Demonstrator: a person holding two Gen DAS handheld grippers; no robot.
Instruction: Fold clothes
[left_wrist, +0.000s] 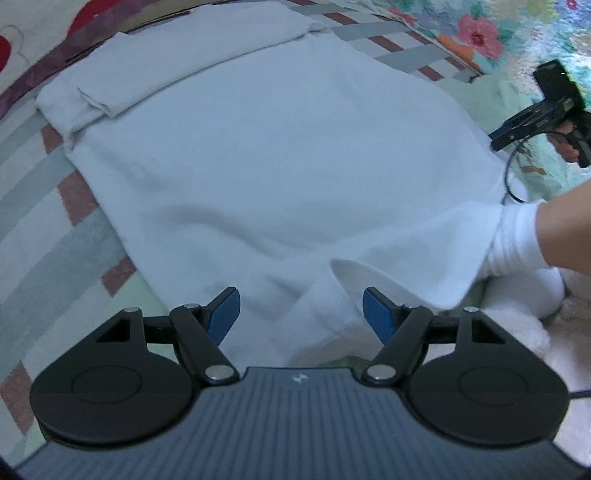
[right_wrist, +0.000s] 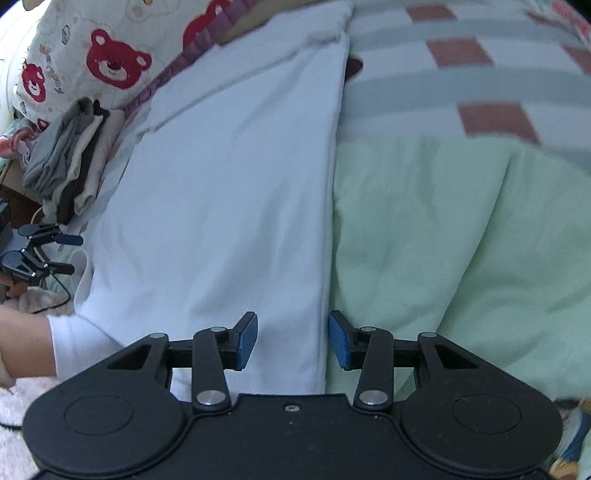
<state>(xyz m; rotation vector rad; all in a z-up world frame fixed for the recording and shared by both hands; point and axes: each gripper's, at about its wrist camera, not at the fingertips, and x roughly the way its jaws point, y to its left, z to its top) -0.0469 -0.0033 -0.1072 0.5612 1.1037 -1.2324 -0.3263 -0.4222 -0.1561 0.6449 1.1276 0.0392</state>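
A white garment (left_wrist: 280, 155) lies spread flat on the bed, with a sleeve folded over its far edge (left_wrist: 99, 99). My left gripper (left_wrist: 299, 299) hovers open over the near edge, where a raised fold of the cloth (left_wrist: 332, 295) sits between the jaws without being pinched. In the right wrist view the same garment (right_wrist: 229, 192) runs up the middle. My right gripper (right_wrist: 292, 321) is open above its straight right edge (right_wrist: 328, 258). Each gripper shows in the other's view: the right gripper (left_wrist: 517, 134) beyond the garment's right side, the left gripper (right_wrist: 55, 254) at its left side.
A person's leg in a white sock (left_wrist: 517, 240) rests on the garment's near right corner. A green blanket (right_wrist: 461, 229) lies to the right of the garment. A stack of folded clothes (right_wrist: 70, 166) and a bear-print pillow (right_wrist: 110, 62) sit at the far left.
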